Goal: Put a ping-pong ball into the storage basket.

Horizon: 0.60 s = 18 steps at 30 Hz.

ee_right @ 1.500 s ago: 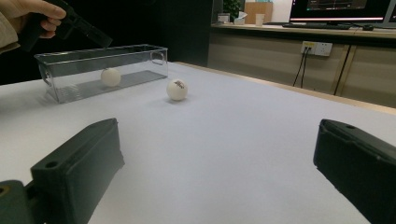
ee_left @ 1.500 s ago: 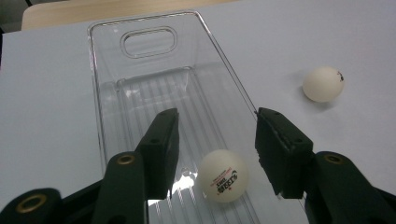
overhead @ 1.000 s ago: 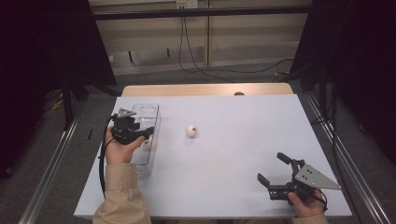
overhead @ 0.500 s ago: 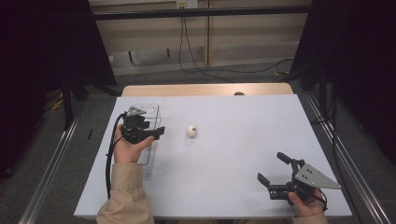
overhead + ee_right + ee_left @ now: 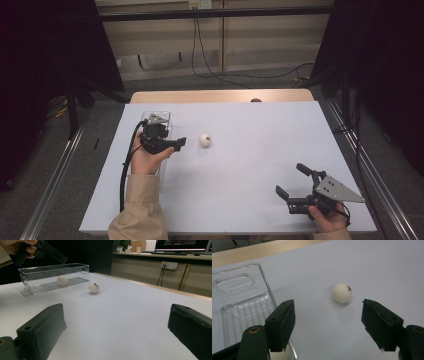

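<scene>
A white table-tennis ball [image 5: 341, 292] with a small dark print is seen lying free on the white table [image 5: 240, 165], a little ahead of the left gripper [image 5: 328, 323] and roughly in line with the gap between its jaws. Nothing is pinched between those jaws; they are spread, and they have just been opening. Just beside the left jaw, a clear plastic bin [image 5: 242, 305] with a cut-out handle is set on the table, and a second white ball [image 5: 62, 280] is seen inside it. The left gripper is held above the bin's near edge by the left hand [image 5: 145, 159]. Well apart from the ball, the right gripper [image 5: 296, 187] is held low over the table by the right hand [image 5: 326, 216], its jaws spread wide with nothing between them.
</scene>
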Each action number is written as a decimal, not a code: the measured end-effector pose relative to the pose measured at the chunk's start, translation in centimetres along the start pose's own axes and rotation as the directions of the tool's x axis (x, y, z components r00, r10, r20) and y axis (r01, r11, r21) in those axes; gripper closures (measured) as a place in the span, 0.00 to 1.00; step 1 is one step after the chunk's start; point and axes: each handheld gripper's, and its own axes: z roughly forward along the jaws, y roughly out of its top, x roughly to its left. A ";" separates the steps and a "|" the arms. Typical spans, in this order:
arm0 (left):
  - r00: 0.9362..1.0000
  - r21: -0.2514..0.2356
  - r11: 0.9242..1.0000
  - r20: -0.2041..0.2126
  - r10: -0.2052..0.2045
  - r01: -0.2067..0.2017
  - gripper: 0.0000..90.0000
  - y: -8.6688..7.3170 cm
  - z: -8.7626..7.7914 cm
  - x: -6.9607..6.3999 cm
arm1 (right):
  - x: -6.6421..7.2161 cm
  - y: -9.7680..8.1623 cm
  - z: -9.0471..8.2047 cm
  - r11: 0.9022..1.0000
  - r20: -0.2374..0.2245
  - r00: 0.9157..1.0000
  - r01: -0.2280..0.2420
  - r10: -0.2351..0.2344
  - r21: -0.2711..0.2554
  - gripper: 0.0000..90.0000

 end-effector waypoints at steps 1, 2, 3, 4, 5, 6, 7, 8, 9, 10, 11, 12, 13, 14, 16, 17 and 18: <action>1.000 0.000 1.000 0.000 0.001 -0.001 0.29 0.0 0.1 -0.1 | 0.0 0.0 0.0 1.000 -0.002 1.000 0.000 0.000 0.001 0.00; 1.000 -0.002 1.000 0.003 0.004 -0.004 0.29 0.0 0.1 -0.2 | 0.0 0.0 0.0 1.000 -0.005 1.000 0.002 -0.002 0.000 0.00; 1.000 -0.004 1.000 0.004 0.004 -0.004 0.28 0.1 0.2 -0.3 | 0.1 0.0 0.0 1.000 -0.005 1.000 0.002 -0.002 0.002 0.00; 1.000 -0.002 1.000 0.009 0.008 -0.008 0.28 0.1 0.2 -0.3 | 0.1 0.0 0.1 1.000 -0.005 1.000 0.003 -0.003 0.003 0.00; 1.000 -0.005 1.000 0.012 0.014 -0.014 0.27 0.1 0.2 -0.4 | 0.1 0.0 0.1 1.000 -0.005 1.000 0.003 -0.003 0.003 0.00; 1.000 -0.006 1.000 0.017 0.014 -0.014 0.26 0.2 0.2 -0.4 | 0.1 0.0 0.1 1.000 -0.004 1.000 0.002 -0.002 0.002 0.00; 1.000 -0.007 1.000 0.017 0.012 -0.012 0.25 0.2 0.2 -0.5 | 0.1 0.0 0.1 1.000 -0.004 1.000 0.002 -0.002 0.002 0.00; 1.000 -0.007 1.000 0.024 0.006 -0.005 0.25 0.2 0.2 -0.5 | 0.1 0.0 0.1 1.000 -0.003 1.000 0.000 0.000 0.001 0.00; 1.000 -0.013 1.000 0.027 -0.001 0.001 0.25 0.2 0.2 -0.6 | 0.1 0.0 0.1 1.000 -0.003 1.000 0.000 0.000 0.001 0.00; 1.000 -0.012 1.000 0.027 0.001 -0.001 0.25 0.2 0.2 -0.6 | 0.1 0.0 0.1 1.000 -0.003 1.000 0.003 -0.003 0.002 0.00; 1.000 -0.006 1.000 0.026 0.010 -0.010 0.25 0.2 0.2 -0.5 | 0.1 0.1 0.1 1.000 -0.003 1.000 0.001 -0.001 0.001 0.00; 1.000 -0.015 1.000 0.027 -0.007 0.007 0.24 0.2 0.3 -0.7 | 0.1 0.1 0.2 1.000 -0.005 1.000 0.005 -0.005 0.000 0.00; 1.000 -0.014 1.000 0.030 -0.008 0.008 0.24 0.2 0.3 -0.7 | 0.1 0.1 0.2 1.000 -0.006 1.000 0.006 -0.006 0.002 0.00; 0.999 -0.014 1.000 0.033 -0.008 0.008 0.23 0.2 0.3 -0.7 | 0.1 0.1 0.2 1.000 -0.006 1.000 0.004 -0.004 0.001 0.00; 0.999 -0.005 1.000 0.033 0.004 -0.004 0.21 0.2 0.4 -0.7 | 0.1 0.1 0.3 1.000 -0.007 1.000 0.004 -0.004 0.001 0.00; 0.999 -0.008 1.000 0.033 -0.008 0.008 0.20 0.2 0.5 -0.8 | 0.2 0.1 0.3 1.000 -0.007 1.000 0.000 0.000 0.000 0.00; 0.999 -0.009 1.000 0.035 -0.008 0.009 0.20 0.2 0.6 -0.9 | 0.2 0.1 0.4 1.000 -0.007 1.000 -0.001 0.001 0.000 0.00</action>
